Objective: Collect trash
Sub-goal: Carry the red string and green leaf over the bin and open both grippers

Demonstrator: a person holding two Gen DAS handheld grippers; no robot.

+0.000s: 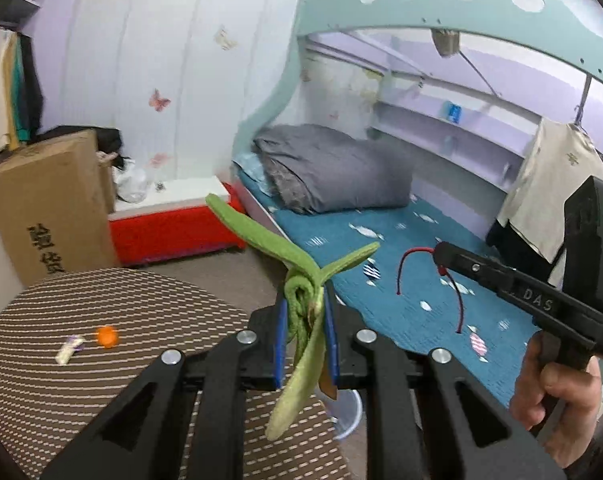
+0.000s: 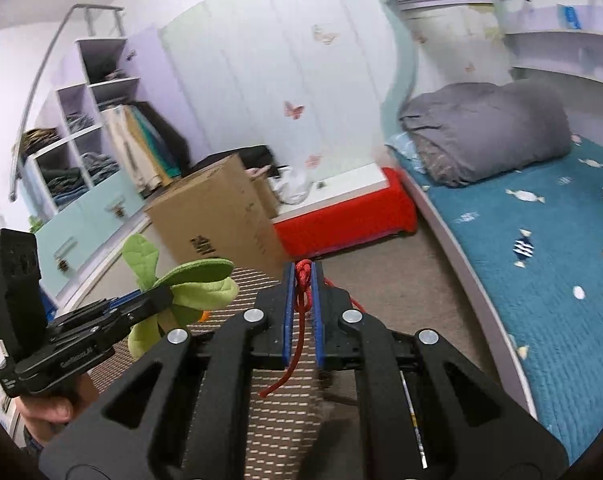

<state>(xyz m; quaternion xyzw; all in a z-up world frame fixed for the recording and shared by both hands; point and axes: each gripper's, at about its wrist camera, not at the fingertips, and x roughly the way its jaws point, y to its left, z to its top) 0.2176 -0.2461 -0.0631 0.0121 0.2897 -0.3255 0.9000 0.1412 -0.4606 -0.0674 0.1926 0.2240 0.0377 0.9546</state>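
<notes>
Two tools in view, each pinching something. Left tool: blue pads pressed tight on a green fabric strip w/ a knot right at the tips; leaf-shaped ends fan out above the knot to left & right, and a longer end hangs down below the pads. Right tool: pads pressed together on a red cord, knotted at the tips, one loose end trailing down betw. the fingers, another bit showing just to the right of the pads.

From the left wrist view the right tool comes in from the right edge w/ the red cord dangling in two loops over the bed; a hand grips its handle. From the right wrist view the left tool sits lower left w/ the green strip bunched at its tip, and a hand is under it.

Below both tools: round surface covered in brown striped weave. On it, well apart from the tools, a small orange bit and just beside it a small white-purple wrapper.

Background: cardboard box on the floor, red-sided low box w/ white top next to the bed, rolled grey quilt on the blue bedcover. Shelves w/ folded clothes at far left in the right wrist view. Edges of both views are blurred.
</notes>
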